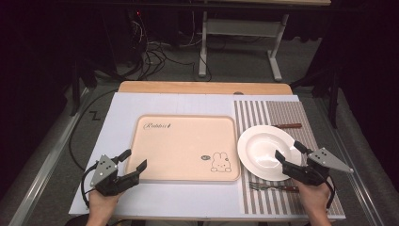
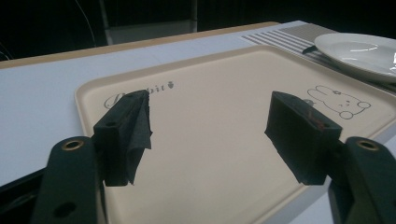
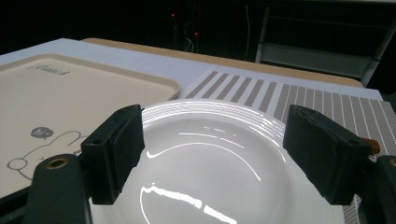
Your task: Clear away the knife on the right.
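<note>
Hovering left tool [image 1: 132, 161]: spread wide, over near-left corner of beige tray [image 1: 188, 141]
Right tool [image 1: 288, 151]: spread wide, above white plate [image 1: 261, 148]

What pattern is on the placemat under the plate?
Grey and white stripes on the placemat, best in the high view.

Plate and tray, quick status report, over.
Left gripper open at tray corner. Right gripper open over plate. Fork lies just beside plate.
</note>
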The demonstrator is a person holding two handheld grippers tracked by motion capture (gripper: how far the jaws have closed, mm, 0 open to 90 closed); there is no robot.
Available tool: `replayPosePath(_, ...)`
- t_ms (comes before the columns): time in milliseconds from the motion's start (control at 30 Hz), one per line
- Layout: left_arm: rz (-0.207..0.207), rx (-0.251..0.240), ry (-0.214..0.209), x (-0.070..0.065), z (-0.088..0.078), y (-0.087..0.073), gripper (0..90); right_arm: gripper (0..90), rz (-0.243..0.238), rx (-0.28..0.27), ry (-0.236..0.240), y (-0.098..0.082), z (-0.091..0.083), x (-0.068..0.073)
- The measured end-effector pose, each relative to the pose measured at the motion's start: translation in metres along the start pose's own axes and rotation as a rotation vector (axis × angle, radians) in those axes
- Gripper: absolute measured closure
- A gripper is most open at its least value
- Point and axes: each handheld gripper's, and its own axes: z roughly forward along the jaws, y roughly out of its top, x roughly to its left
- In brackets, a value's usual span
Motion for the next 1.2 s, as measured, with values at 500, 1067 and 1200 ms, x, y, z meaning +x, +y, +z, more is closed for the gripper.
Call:
replayPosePath(500,-0.003,0.000,0.007,0.000,0.001,0.000,31.0,24.6,-0.010,0.018,-0.026,0.018,0.020,-0.002)
replayPosePath(1067,-0.003,-0.017,0.015,0.001,-0.001,0.000,29.6,25.6,0.008,0.036,-0.033,0.037,0.037,-0.015)
replayPosePath(1200,-0.004,-0.014,0.017,0.001,0.000,0.000,29.6,25.7,0.018,0.042,-0.032,0.038,0.041,-0.018)
